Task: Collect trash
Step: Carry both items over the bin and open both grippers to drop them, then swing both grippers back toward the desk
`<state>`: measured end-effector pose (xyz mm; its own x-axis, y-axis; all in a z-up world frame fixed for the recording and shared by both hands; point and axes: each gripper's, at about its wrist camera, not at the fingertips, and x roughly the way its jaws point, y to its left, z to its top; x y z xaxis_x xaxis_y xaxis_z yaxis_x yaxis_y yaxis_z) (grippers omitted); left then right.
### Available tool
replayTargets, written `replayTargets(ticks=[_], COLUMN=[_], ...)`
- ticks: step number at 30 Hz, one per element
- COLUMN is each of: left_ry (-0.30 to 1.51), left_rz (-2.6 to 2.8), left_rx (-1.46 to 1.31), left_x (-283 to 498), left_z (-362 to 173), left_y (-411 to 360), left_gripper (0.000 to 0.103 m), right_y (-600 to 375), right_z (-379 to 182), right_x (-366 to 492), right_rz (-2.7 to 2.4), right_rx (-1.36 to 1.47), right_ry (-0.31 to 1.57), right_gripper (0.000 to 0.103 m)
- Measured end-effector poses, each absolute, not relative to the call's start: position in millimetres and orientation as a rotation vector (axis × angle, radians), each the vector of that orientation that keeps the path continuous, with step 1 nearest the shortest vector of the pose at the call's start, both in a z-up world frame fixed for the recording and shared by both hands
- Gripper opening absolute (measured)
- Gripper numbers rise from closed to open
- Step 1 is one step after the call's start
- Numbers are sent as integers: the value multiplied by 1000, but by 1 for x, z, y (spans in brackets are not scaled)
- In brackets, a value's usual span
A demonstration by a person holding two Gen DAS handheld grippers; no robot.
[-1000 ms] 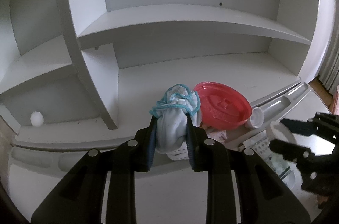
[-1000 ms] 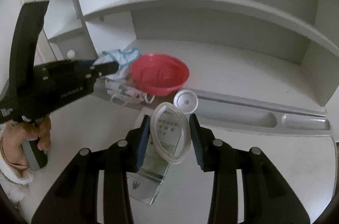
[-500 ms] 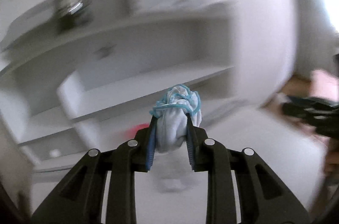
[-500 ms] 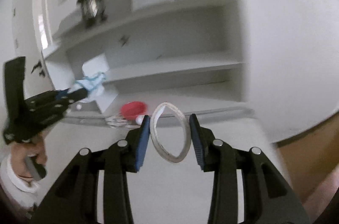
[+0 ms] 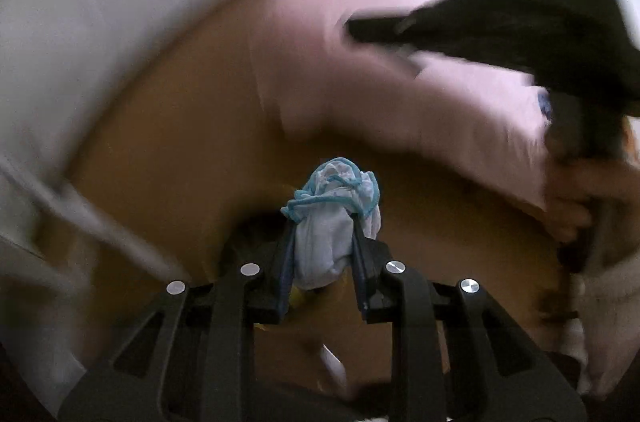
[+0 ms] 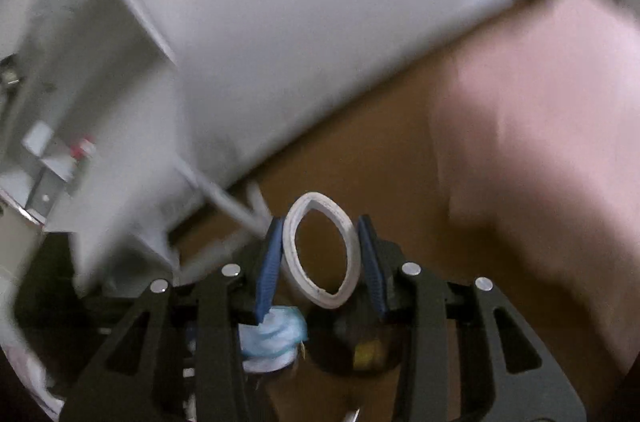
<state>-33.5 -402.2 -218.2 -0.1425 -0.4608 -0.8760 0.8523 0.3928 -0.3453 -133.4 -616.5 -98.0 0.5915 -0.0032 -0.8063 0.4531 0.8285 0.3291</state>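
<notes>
My left fingers [image 5: 322, 254] are pinched narrowly on a crumpled white cloth with a blue edge [image 5: 336, 210], which bulges out above the pads; my right fingers [image 6: 320, 254], a little wider apart, squeeze a white ring [image 6: 320, 250] into an oval between the blue pads [image 6: 270, 262]. Beyond both pairs lies brown floor [image 5: 200, 142], with a pink cover [image 5: 400, 82] further off and a white wall [image 6: 320, 22] behind. Below my right fingers sits a blurred blue-white bundle [image 6: 276, 338], perhaps the same cloth.
</notes>
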Motion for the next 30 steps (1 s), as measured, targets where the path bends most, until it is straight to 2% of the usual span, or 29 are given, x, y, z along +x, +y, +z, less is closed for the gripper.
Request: replayTargets(ticks=[2,4,6,10,14,16,17,18,19,20,25,28,29,30], left_ry=[1481,1534,1623,1543,1577,1565,1536,1528,1506,1480,1356,1174,1025,964], left_rz=[-1098,-999,-953,-972,-957,-957,-947,-949,-954,-966,-1069,-1219,-1286,-1300], left_rx=[411,511,466,486,476,470,479,486,494,497,485,427,393,379], left_x=[-26,-23,-16,-11,-16,-20,-21,-26,-28,-28,-42,-58,-63,-65], left_z=[-284,-339,-356,-341,-349,-344,-339,-340,-339,-334,-299,-236,-188,-168], left_y=[-409,-411,-407,-411,-413,-414,-413,-426,-429,-431,-437,-438,-430,-426], left_gripper=[23,23,22,22,22,25,41,74,91,95,95,95,95,95], right_y=[-630,-635,-637,-638,-646,-645,-647,-649,-644,-642,-658,-660,-656,-653], right_z=[-175,-235,-286,-312,-309,-309,-311,-311,-312,-310,-264,-205,-175,-152], right_x=[-134,-137,-141,-150,-149,-144,-144,-143,-136,-132,-146,-152,-154,-154], right_rz=[-297,-299,-293,-265,-262,-252,-253,-269,-288,-298,-492,-655,-720,-763], right_rx=[618,662,744,832,866,910,935,944,951,957,858,657,548,466], right_ry=[1075,1203,1291,1313,1296,1295,1298,1312,1319,1297,1181,1027,954,901], right_gripper=[38,38,38,38,38,42,68,94,94,94,94,95,96,96])
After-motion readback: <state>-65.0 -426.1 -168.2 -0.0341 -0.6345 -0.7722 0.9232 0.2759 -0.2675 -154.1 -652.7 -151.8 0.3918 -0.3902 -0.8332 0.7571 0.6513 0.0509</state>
